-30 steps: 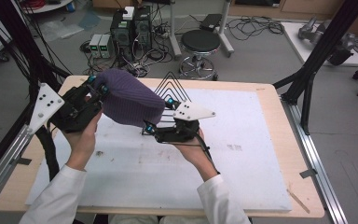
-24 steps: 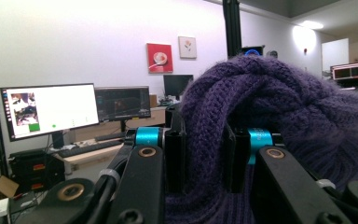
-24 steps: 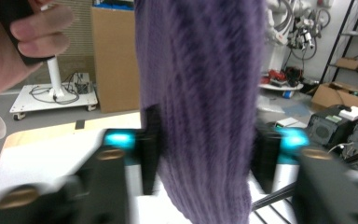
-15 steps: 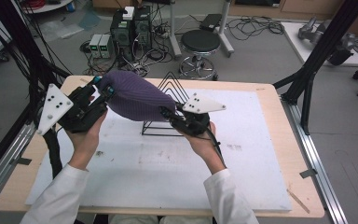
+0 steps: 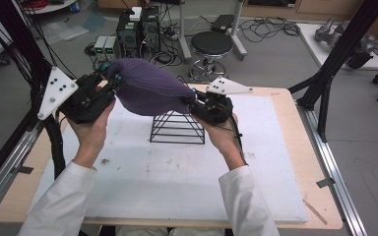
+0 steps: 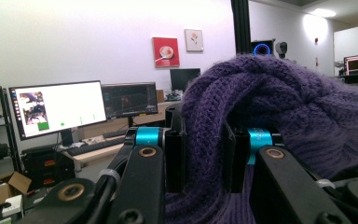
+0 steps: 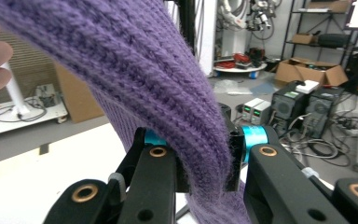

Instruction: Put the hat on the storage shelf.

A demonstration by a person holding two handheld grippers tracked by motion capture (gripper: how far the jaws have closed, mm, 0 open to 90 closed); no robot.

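Two grippers, left [image 5: 112,83] and right [image 5: 195,101], fingers clamped on the hat [image 5: 147,91], lifting it above the rack [image 5: 177,129]; next, I reckon, lower it over.

The high view looks forward and down on the bench [image 5: 275,162] from above the person's side, while each gripper view looks close along its own jaws, level across the room, and all three share the purple knitted hat [image 5: 147,91] [image 6: 279,107] [image 7: 144,70].
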